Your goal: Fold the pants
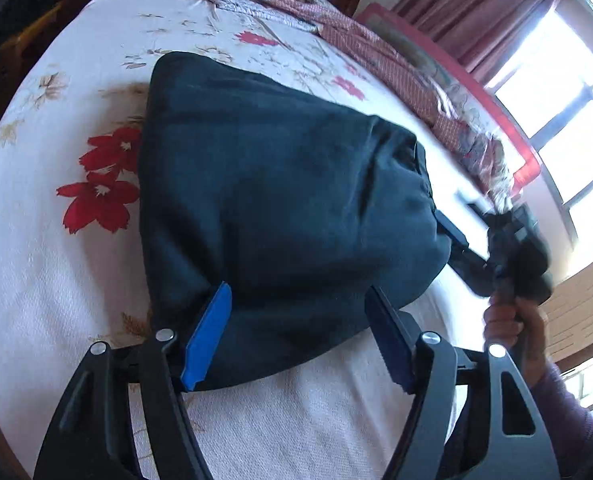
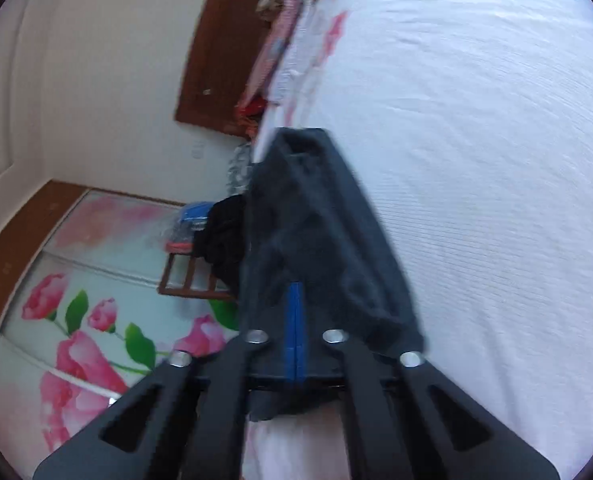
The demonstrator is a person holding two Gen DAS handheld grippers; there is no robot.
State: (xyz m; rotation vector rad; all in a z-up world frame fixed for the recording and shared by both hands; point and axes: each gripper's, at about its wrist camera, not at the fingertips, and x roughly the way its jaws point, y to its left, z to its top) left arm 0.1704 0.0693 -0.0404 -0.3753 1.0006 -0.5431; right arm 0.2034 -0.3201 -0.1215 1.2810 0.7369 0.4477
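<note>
- The bed, under a white spread printed with red flowers, carries the work; crumpled red-patterned bedding lies along its far edge by the window
- The pants, dark and soft, lie in a bunched, already doubled bundle across the middle of the bed, one part flat toward the far edge and the near part lifted off the spread
- The step in hand, as I judge it, is a fold in mid-carry: one end of the bundle is being brought over the rest
- The right gripper has its blue pads pressed together with dark cloth pinched between them, so it is clamped on the pants and bears the raised end, above the white spread near the bed's side edge
- The left gripper stands with its fingers spread wide on either side of the near hem of the pants; it is not clamped, and whether the pads touch the cloth I cannot tell
- The next move calls for laying the held end squarely on the flat part, edges matched, while the free gripper steadies or smooths the bundle
- No brand, label or readable writing shows on the pants, the grippers or the bedding
</note>
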